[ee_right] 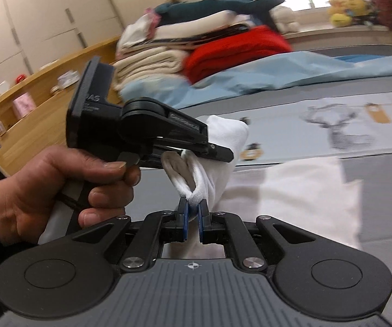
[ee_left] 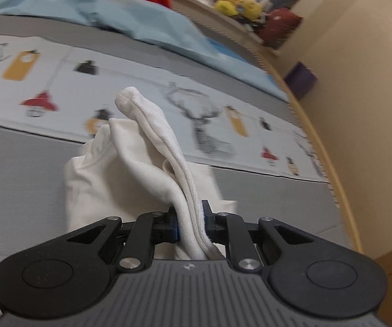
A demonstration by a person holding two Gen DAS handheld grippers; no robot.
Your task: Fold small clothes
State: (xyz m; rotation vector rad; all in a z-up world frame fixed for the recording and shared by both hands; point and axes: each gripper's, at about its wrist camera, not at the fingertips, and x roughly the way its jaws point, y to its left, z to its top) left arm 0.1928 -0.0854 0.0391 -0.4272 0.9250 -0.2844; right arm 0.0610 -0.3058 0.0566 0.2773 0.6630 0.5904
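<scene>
My left gripper (ee_left: 190, 219) is shut on a white sock (ee_left: 152, 136), which is held above the grey bed and stands up past the fingers. In the right wrist view the left gripper (ee_right: 224, 154) shows from the side, held by a hand, with the sock (ee_right: 223, 147) in its fingers. My right gripper (ee_right: 192, 214) is shut on the sock's cuff edge (ee_right: 193, 196) just below the left gripper. A white cloth (ee_right: 304, 188) lies flat on the bed behind the sock.
A patterned runner with deer (ee_left: 204, 114) crosses the grey bed. A light blue sheet (ee_right: 277, 70), a red blanket (ee_right: 236, 49) and a pile of folded linen (ee_right: 152, 62) lie at the far side. A wooden bed frame (ee_left: 329, 158) borders the bed.
</scene>
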